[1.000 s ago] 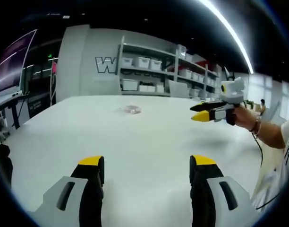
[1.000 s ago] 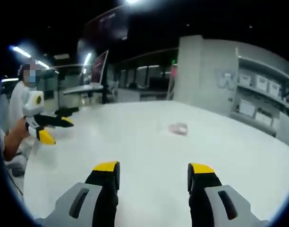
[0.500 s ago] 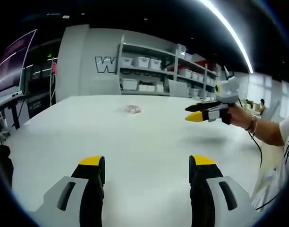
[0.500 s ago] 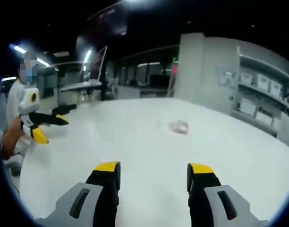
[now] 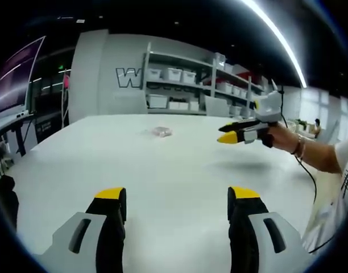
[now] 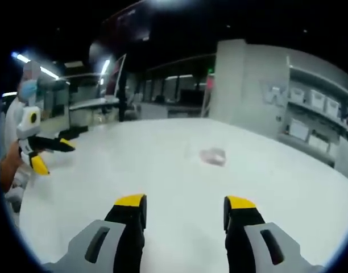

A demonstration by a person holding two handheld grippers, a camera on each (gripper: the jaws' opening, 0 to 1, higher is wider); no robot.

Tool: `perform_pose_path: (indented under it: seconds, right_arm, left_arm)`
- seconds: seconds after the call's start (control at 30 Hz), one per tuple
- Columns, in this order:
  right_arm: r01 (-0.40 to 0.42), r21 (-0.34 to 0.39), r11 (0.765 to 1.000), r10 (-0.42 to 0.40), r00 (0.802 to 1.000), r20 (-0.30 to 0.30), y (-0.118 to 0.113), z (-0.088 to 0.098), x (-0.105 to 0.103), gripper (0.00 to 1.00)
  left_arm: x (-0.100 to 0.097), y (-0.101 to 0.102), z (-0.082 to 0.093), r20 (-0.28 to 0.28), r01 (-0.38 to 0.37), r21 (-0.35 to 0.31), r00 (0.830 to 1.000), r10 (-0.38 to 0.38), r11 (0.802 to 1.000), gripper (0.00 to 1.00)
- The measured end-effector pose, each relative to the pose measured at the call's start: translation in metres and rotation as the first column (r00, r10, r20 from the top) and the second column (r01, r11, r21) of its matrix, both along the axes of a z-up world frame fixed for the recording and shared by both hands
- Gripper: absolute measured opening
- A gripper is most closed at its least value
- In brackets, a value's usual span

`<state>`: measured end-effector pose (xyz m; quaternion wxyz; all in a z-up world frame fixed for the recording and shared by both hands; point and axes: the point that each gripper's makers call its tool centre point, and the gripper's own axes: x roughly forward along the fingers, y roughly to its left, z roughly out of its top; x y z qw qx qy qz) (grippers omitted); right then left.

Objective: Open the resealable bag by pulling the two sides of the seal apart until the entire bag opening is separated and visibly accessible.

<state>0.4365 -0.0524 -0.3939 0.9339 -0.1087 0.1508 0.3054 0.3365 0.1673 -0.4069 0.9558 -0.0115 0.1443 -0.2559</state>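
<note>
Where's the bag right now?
The bag lies alone on the white table, far ahead of both open grippers, toward the shelves; also mid-table in the right gripper view.

The resealable bag is small, transparent and faintly pinkish. It lies flat on the white worktop, far ahead, nothing touching it. Seal state cannot be determined at this range.

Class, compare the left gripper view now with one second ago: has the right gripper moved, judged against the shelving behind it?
Yes. In the left gripper view the right gripper has slid leftward and slightly up against the shelving, nearer the resealable bag lying on the table.
</note>
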Motion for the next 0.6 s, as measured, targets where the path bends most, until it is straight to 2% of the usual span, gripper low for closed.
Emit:
perform_pose_path:
  seconds: [0.6]
  right_arm:
    - [-0.013,-0.039,0.999,0.013,1.000,0.009,0.005,-0.002,0.023,0.51]
  left_arm:
    - [-0.006,0.004,-0.001,-0.001,-0.007,0.006,1.000,0.007,1.000,0.71]
